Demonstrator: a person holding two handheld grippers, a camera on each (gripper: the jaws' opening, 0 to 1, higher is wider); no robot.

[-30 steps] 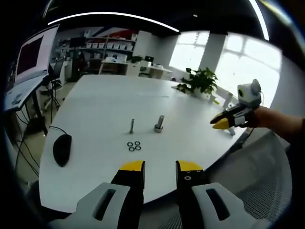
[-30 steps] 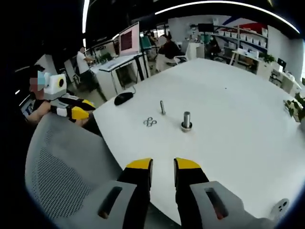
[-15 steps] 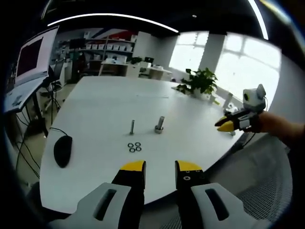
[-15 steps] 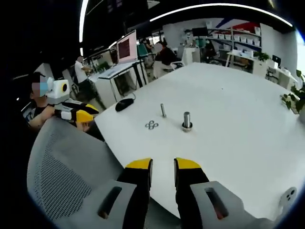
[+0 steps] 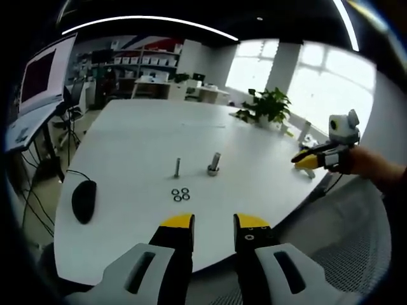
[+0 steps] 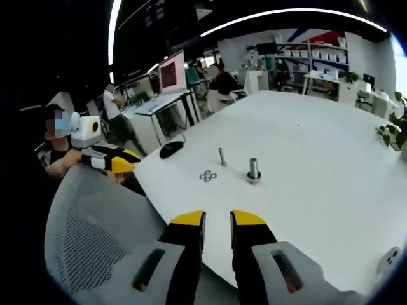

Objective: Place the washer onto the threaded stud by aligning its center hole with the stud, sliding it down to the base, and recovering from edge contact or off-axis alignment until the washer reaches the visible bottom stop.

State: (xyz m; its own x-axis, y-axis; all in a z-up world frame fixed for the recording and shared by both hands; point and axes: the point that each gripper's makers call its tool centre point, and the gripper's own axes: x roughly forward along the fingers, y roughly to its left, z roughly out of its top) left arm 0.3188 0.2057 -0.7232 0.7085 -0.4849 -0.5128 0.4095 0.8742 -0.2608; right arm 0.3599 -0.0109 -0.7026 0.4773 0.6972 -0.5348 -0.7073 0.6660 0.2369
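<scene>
Three small washers [image 5: 182, 194] lie together on the white table [image 5: 140, 146]. Behind them a thin threaded stud [image 5: 177, 167] stands upright, and a thicker stud [image 5: 214, 162] with a base stands to its right. In the right gripper view the same washers [image 6: 207, 176], thin stud [image 6: 222, 156] and thick stud [image 6: 254, 169] show farther off. My left gripper [image 5: 213, 223] hangs before the table's near edge, jaws a little apart, nothing between them. My right gripper [image 6: 217, 220] hangs over a chair back, also slightly open and holding nothing. Each gripper also appears in the other's view, right gripper [image 5: 306, 159] and left gripper [image 6: 121, 164].
A black mouse [image 5: 82, 198] lies at the table's left edge. A potted plant [image 5: 267, 109] stands at the far right of the table. A grey mesh chair [image 6: 95, 241] sits below my right gripper. Desks with monitors [image 6: 172, 73] and seated people fill the room behind.
The right gripper has drawn back and risen a little, so the studs look smaller and farther in its view. In the left gripper view it has drifted right.
</scene>
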